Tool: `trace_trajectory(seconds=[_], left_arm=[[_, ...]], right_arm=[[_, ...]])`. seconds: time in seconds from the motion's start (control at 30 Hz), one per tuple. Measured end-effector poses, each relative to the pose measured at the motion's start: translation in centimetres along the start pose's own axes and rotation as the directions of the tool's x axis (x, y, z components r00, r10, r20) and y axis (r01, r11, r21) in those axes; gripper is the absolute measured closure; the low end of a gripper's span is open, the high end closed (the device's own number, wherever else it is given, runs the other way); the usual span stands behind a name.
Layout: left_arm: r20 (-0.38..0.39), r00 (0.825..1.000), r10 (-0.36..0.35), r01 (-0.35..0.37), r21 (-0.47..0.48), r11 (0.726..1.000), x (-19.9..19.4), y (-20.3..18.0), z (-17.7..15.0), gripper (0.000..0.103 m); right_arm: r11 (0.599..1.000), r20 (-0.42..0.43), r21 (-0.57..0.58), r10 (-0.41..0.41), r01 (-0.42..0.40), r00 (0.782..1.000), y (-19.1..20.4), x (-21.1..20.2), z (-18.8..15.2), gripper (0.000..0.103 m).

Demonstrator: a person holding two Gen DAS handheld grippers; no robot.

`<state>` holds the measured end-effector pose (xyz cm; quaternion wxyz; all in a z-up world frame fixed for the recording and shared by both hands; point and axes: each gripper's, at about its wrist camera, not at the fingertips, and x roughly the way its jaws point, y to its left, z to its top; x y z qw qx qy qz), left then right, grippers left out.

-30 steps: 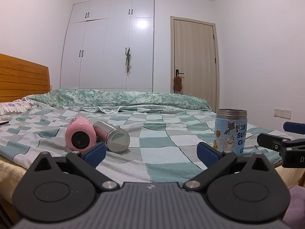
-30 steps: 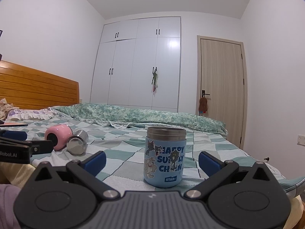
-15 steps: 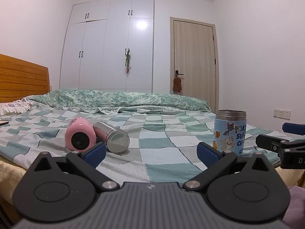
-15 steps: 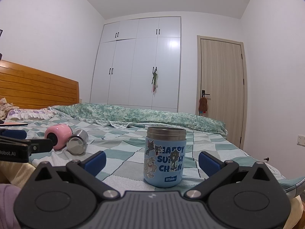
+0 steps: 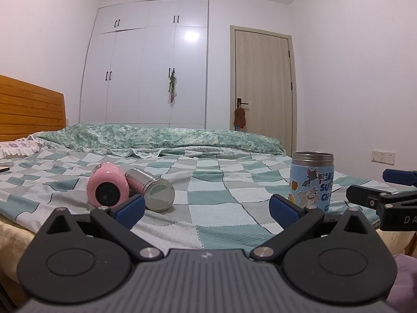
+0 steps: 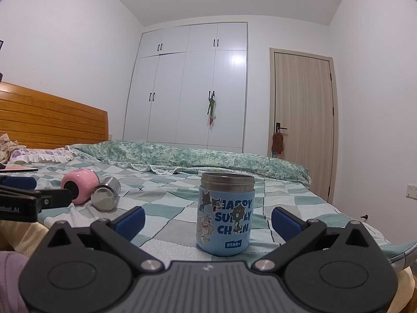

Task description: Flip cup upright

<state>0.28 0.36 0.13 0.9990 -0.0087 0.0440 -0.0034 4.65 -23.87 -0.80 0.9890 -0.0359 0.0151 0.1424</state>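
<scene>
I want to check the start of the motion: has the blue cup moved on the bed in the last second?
No. In the right wrist view the blue cup stands upright on the same checks of the blanket, below the wardrobe as before.

The right gripper [image 6: 207, 219] is spread wide, empty. The blue cup [image 6: 225, 214] stands upright on the bed [image 6: 166, 211], between the fingers. The pink cup [image 6: 79, 186] and steel cup [image 6: 105, 197] lie touching, far left.

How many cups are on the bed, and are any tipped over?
3: a pink cup and a steel cup lie tipped over, touching, on the left; a blue cartoon cup stands upright on the right. None seems hidden.
</scene>
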Motion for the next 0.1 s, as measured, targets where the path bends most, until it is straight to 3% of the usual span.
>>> trace_trajectory(seconds=[0.1], left_arm=[[0.002, 1.000, 0.002, -0.002, 0.004, 1.000, -0.10, -0.04, -0.03, 0.000]], right_arm=[[1.000, 0.000, 0.000, 0.000, 0.000, 1.000, 0.01, 0.00, 0.01, 0.000]])
